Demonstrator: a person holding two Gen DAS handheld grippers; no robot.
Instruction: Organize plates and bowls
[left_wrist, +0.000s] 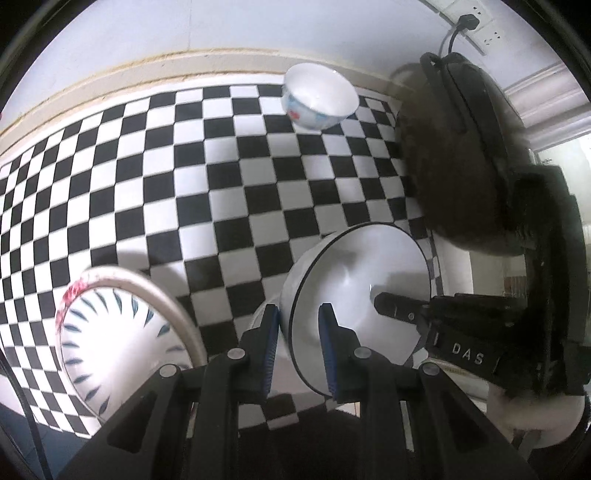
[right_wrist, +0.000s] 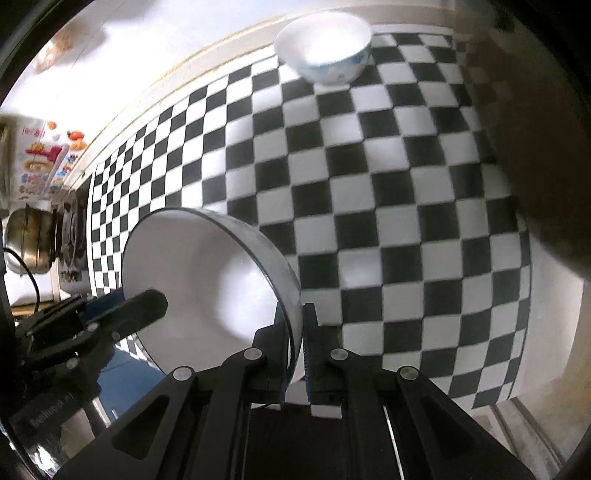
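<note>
Black-and-white checkered cloth (left_wrist: 229, 177) covers the tabletop, which runs back to a pale wall. Both grippers have hold of one white bowl with a thin dark rim (left_wrist: 354, 295), lifted and tilted over the cloth. From the left wrist view, the left gripper (left_wrist: 301, 347) has its blue-padded fingers (left_wrist: 271, 343) closed narrowly over the bowl's rim, one finger outside the wall and one inside. At the opposite side of the bowl the right gripper (left_wrist: 399, 308) reaches in with a black finger lying against the white inside. From the right wrist view, the right gripper's own fingers (right_wrist: 310, 354) pinch the same bowl's rim from both sides, nearly closed, and the left gripper shows at the far side of the bowl. Beside the left gripper sits a bowl with blue leaf strokes and a red mark (left_wrist: 114, 339) on the cloth. Near the wall, well apart, stands a small bowl with a blue pattern (left_wrist: 319, 96). A dark, blurred mass (left_wrist: 461, 155) fills the right of the left wrist view.
</note>
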